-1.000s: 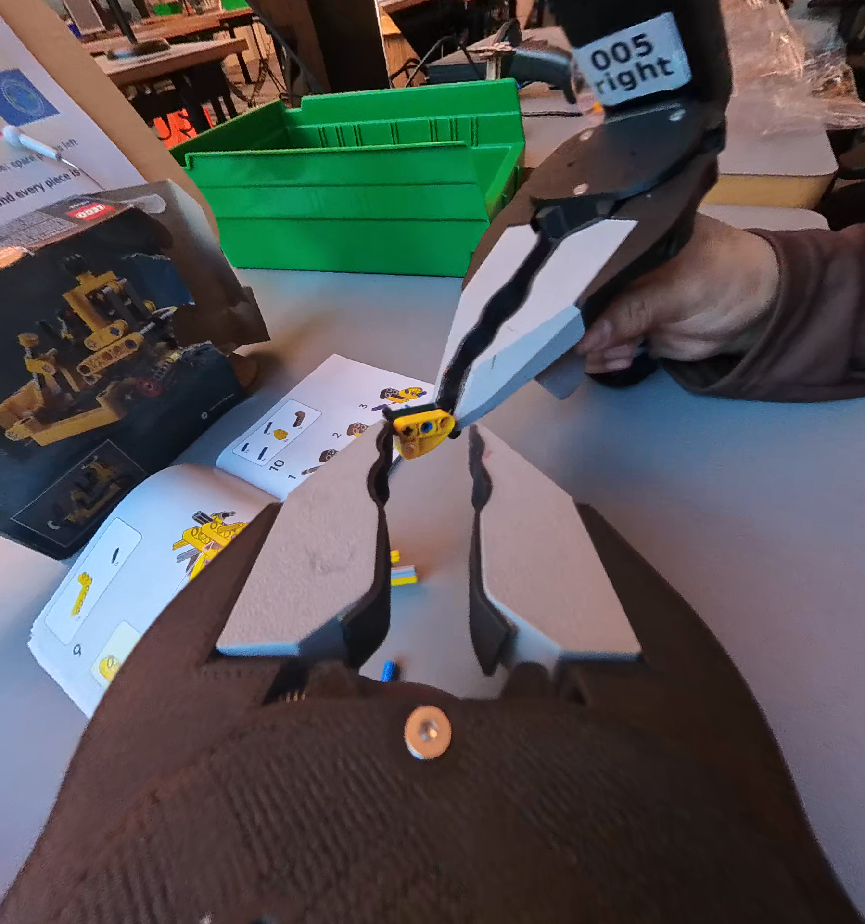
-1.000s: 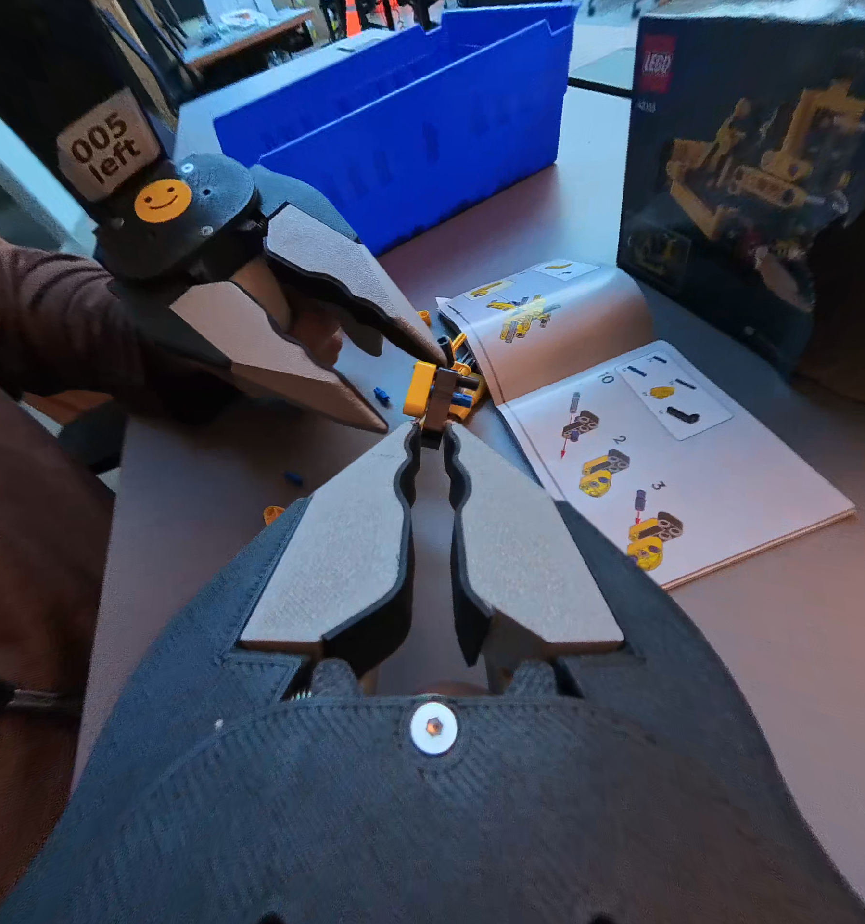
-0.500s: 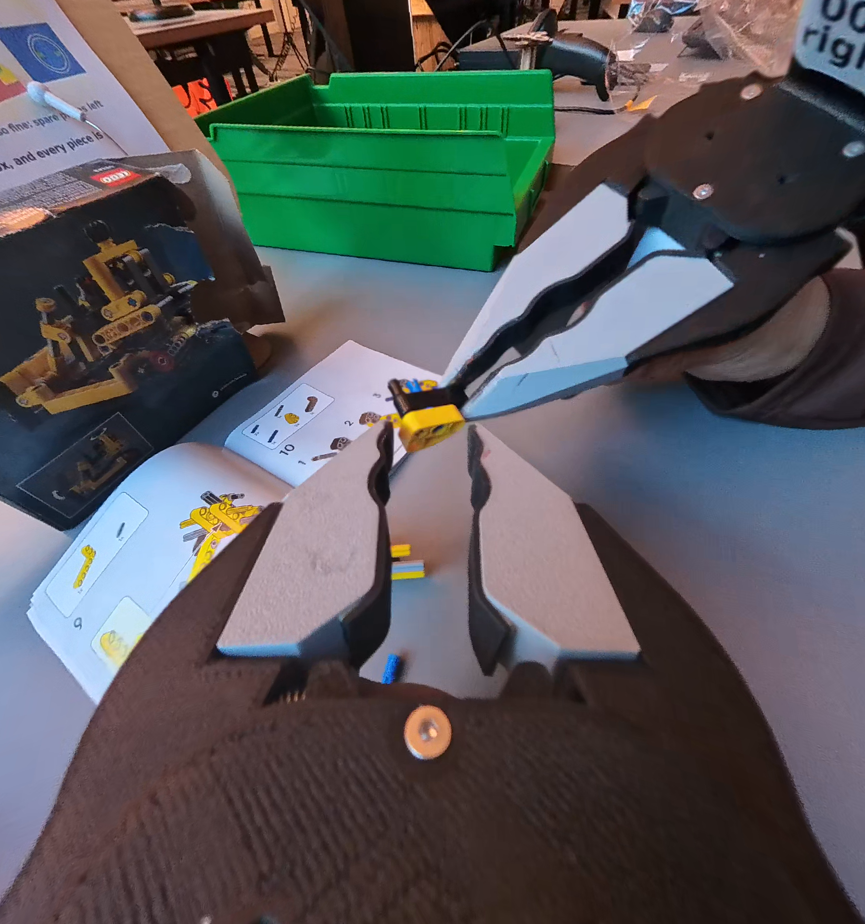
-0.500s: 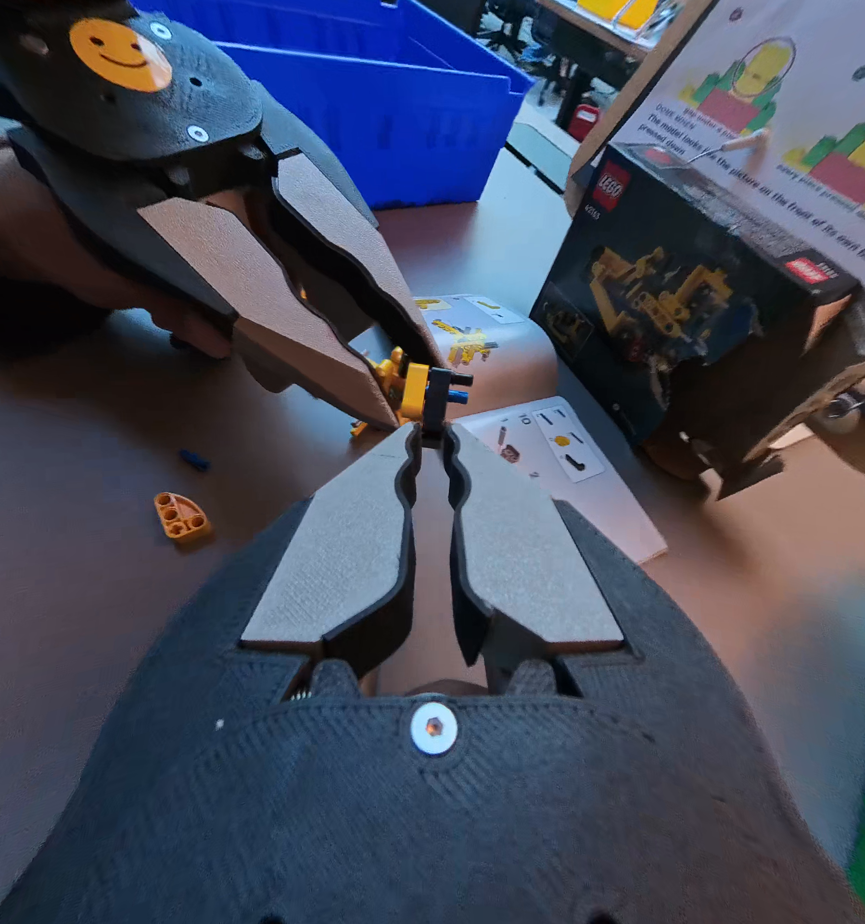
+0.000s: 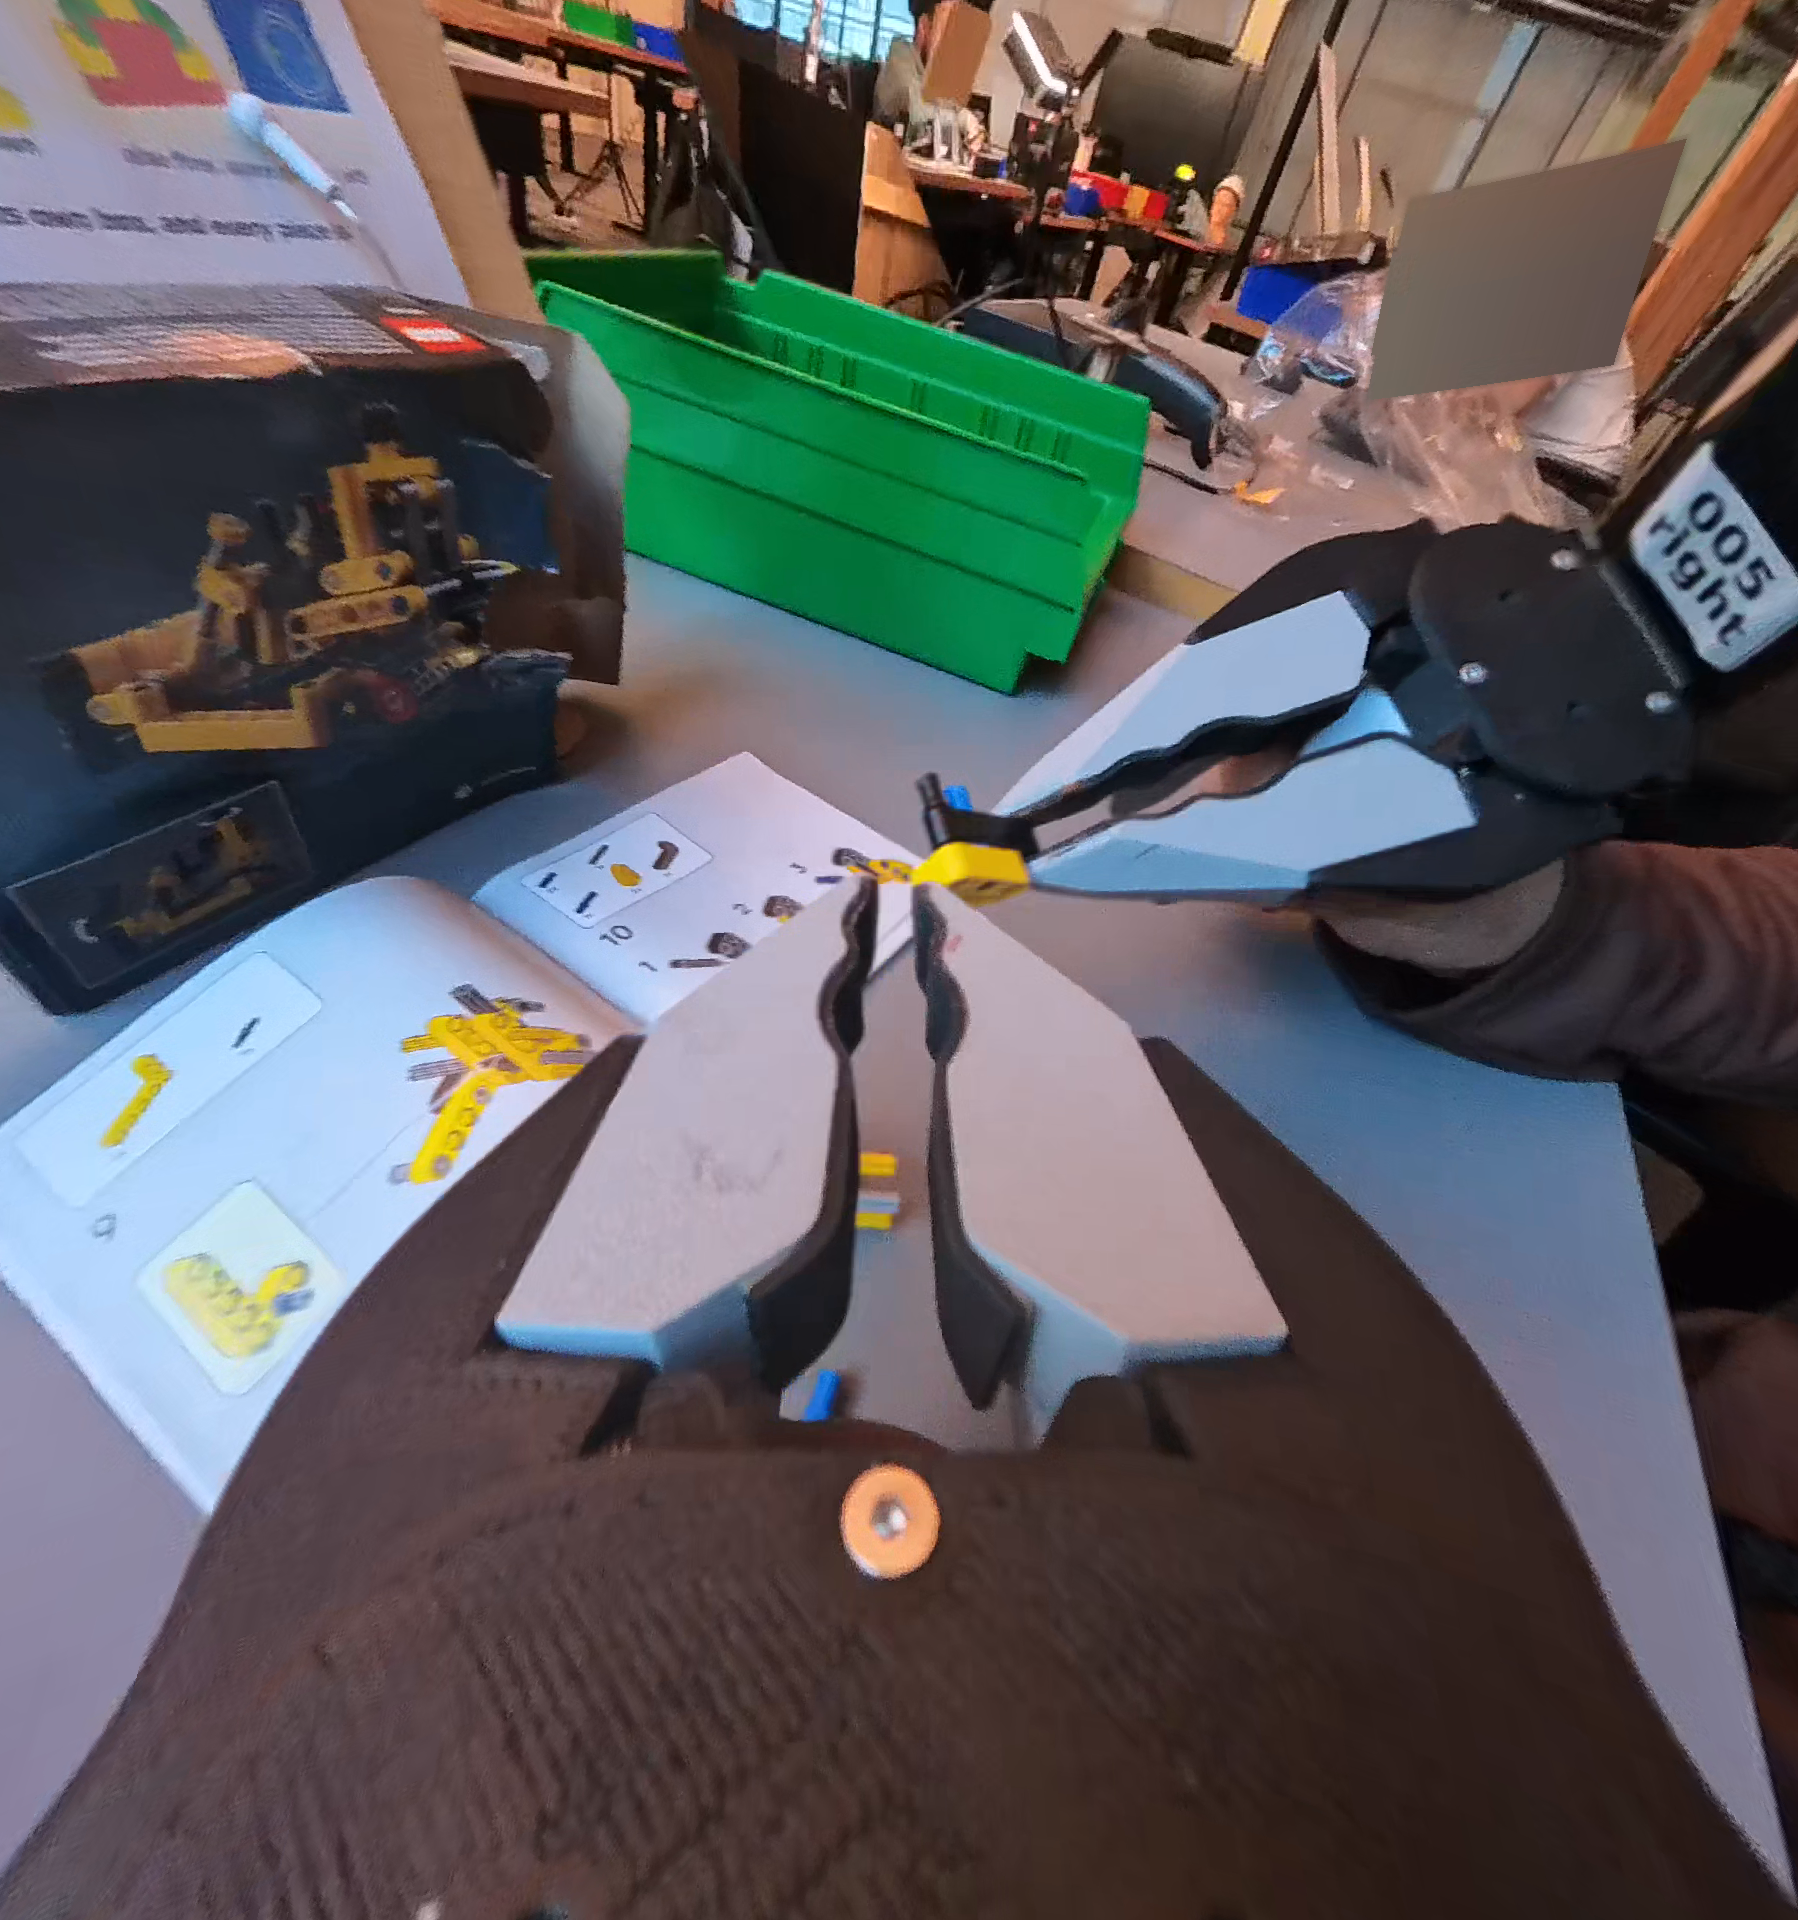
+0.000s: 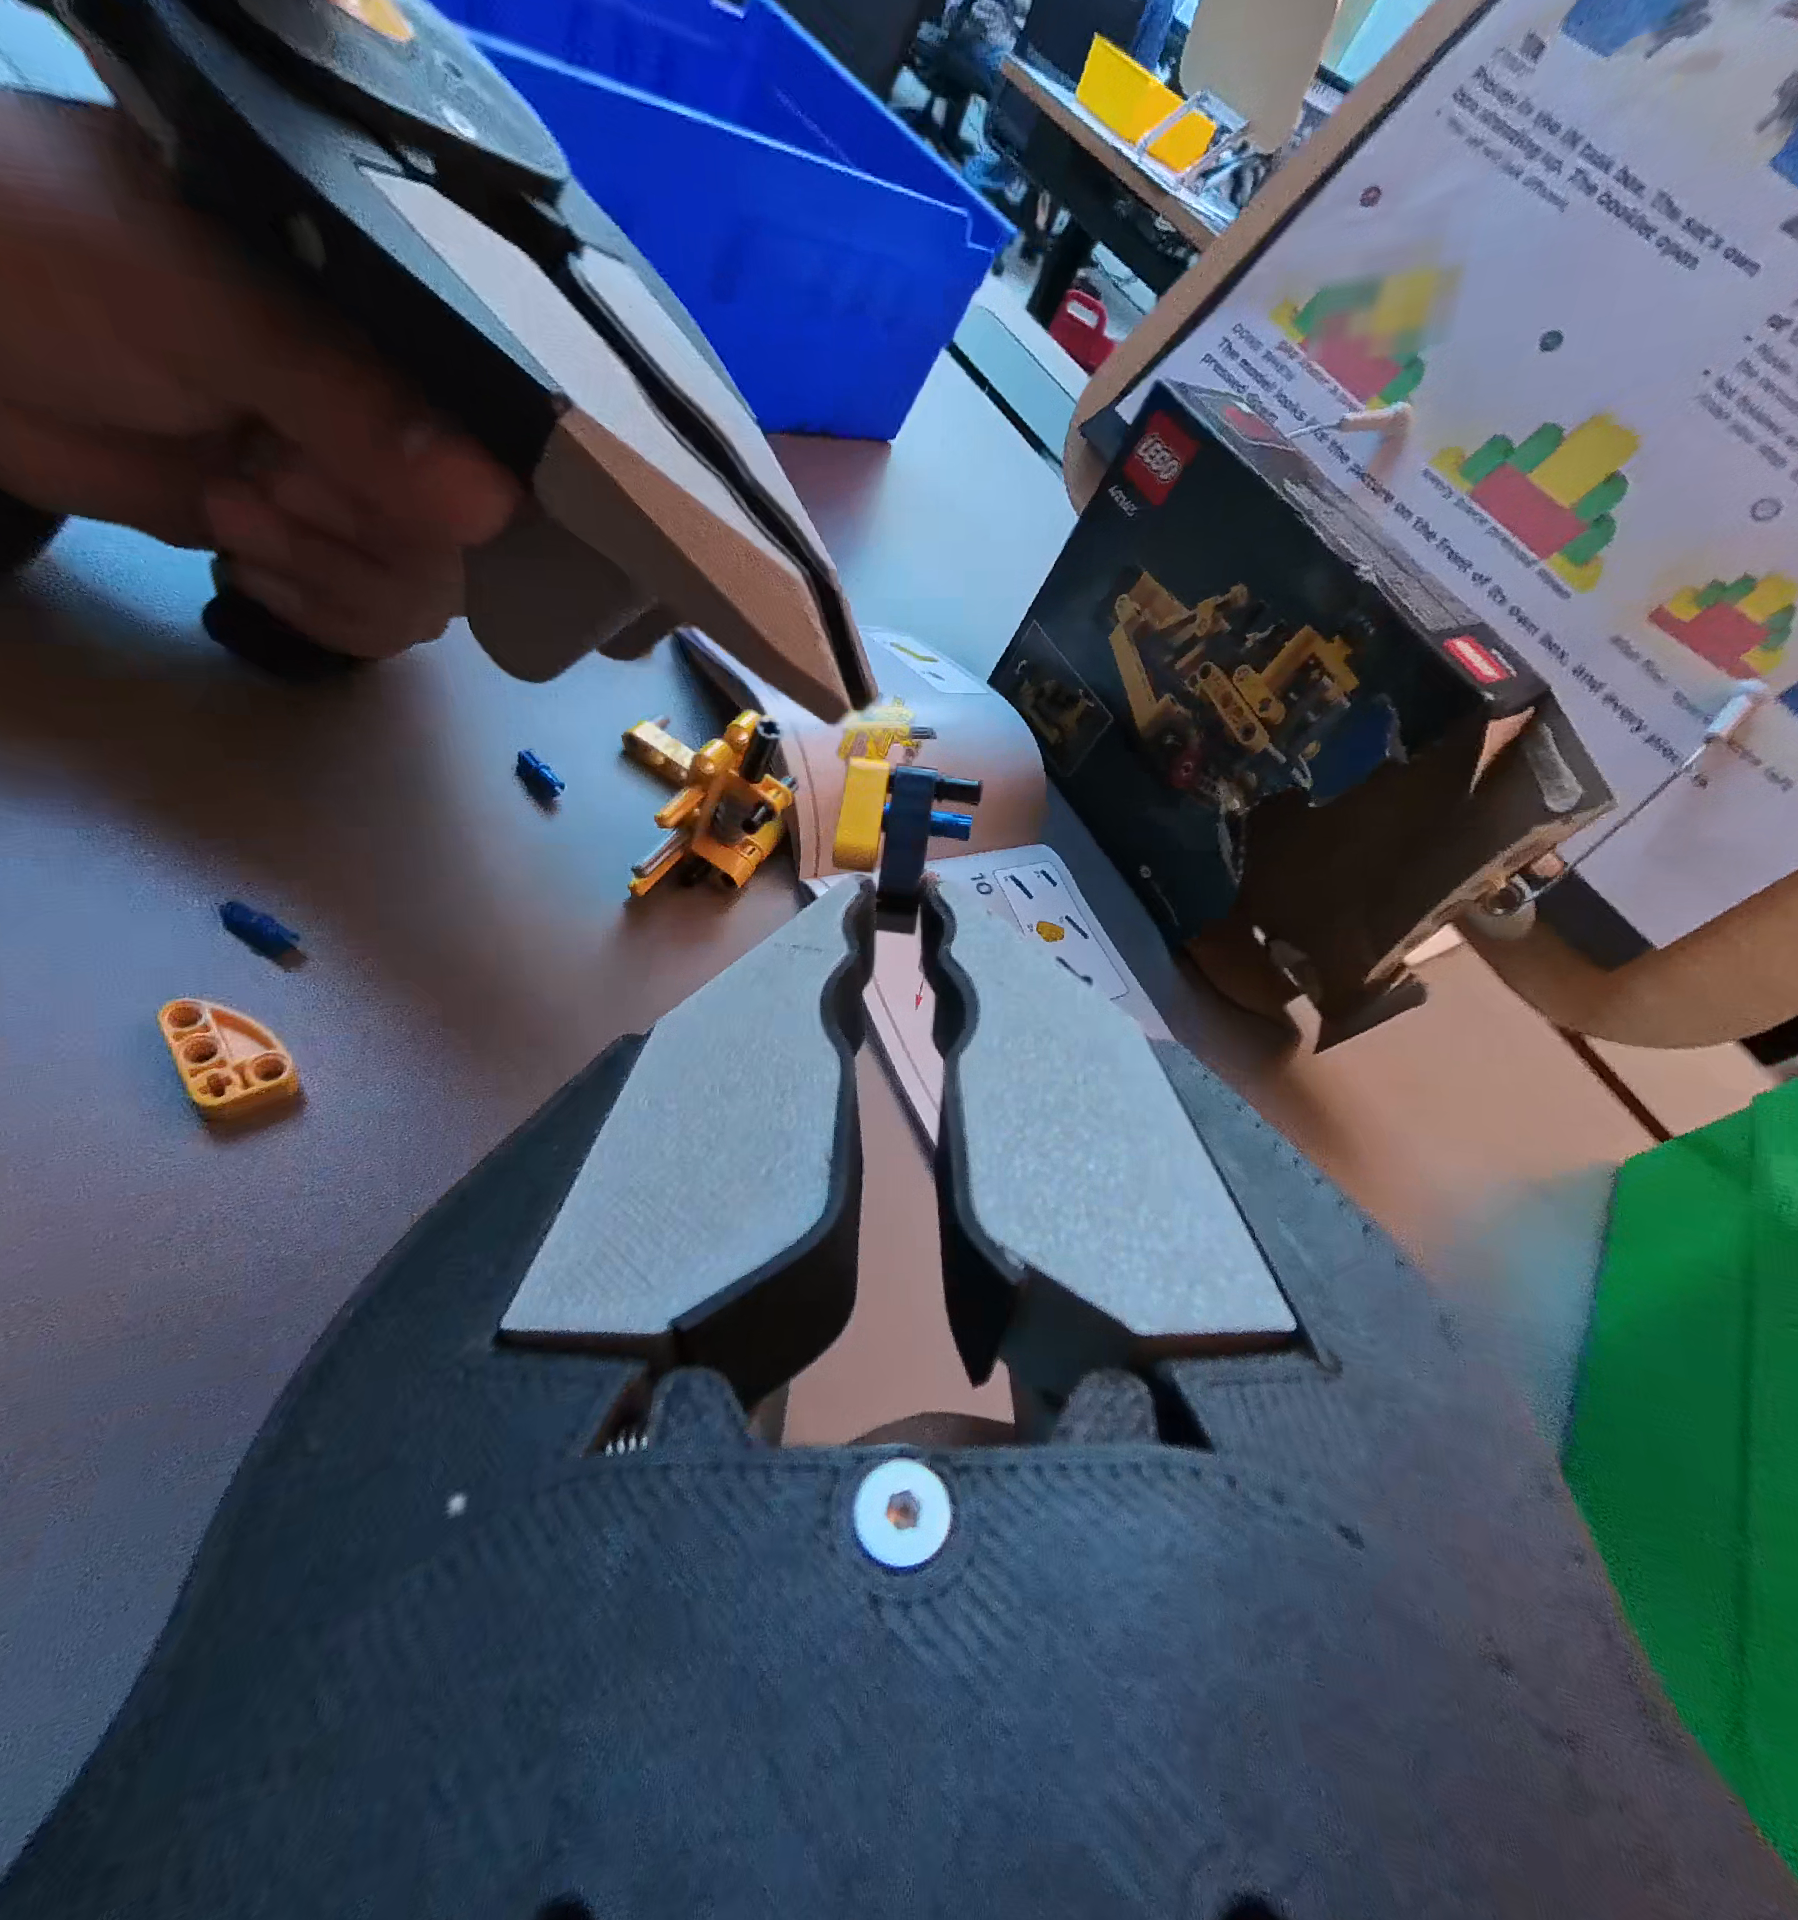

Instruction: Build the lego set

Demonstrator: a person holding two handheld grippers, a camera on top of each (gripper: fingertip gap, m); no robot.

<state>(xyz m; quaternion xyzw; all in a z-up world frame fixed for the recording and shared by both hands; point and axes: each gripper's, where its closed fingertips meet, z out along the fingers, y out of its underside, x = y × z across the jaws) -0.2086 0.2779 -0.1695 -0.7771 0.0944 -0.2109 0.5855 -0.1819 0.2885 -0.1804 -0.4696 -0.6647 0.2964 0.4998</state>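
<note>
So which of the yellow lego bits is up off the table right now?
The small yellow piece joined to the black connector pinched in the right gripper; the curved yellow plate lies on the table.

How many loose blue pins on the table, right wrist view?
2 blue pins: one beside the yellow assembly, one nearer, by the yellow curved plate. Others may be hidden.

grey table (image 5: 1290,1195) carries open booklet (image 5: 251,1091), set box (image 5: 251,623), green bin (image 5: 874,499), loose lego pieces (image 6: 713,810).
</note>
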